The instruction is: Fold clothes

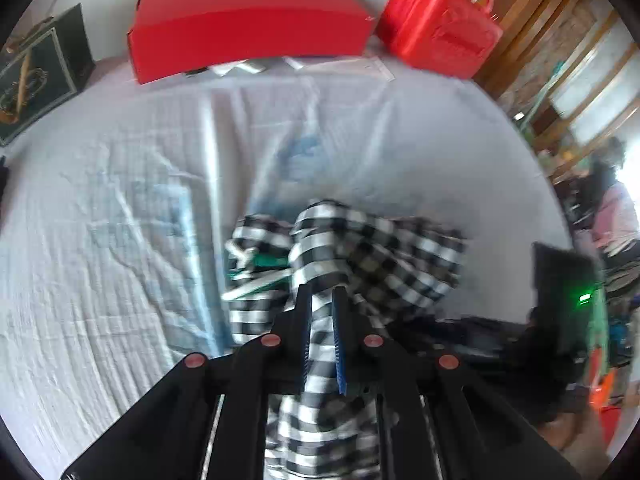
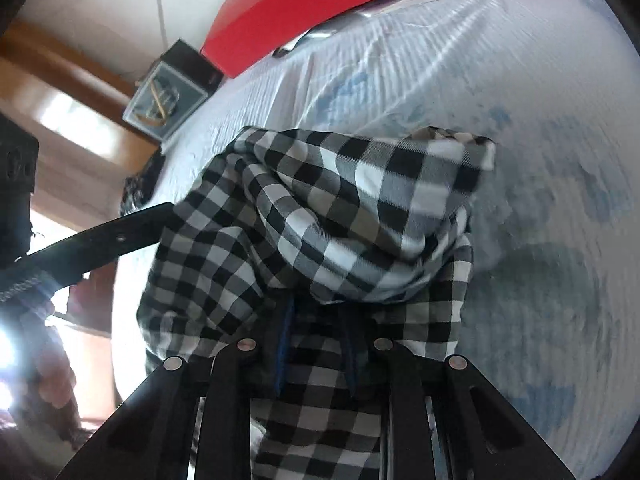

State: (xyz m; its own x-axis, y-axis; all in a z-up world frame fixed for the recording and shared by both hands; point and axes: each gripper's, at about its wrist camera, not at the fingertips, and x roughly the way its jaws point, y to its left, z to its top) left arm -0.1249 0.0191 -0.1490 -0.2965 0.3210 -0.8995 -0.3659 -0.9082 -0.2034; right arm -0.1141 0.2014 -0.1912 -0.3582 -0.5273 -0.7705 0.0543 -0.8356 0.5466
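Nearest each lens, the checkered garment (image 1: 320, 344) is running between the fingers: the left gripper (image 1: 322, 300) is clamping a bunched strip of it, and the right gripper (image 2: 316, 312) is clamping another part, its tips hidden under draped cloth. Beyond the garment, the pale bedsheet (image 1: 120, 208) is lying wrinkled. Farther behind the garment, a red box (image 1: 248, 20) and red bag (image 1: 440, 28) are standing. Judged step: lifting and opening out; next, spreading the garment flat on the sheet.

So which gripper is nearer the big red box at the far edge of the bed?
Hard to call. Left gripper and right gripper both clamp the checked garment, well short of the red box.
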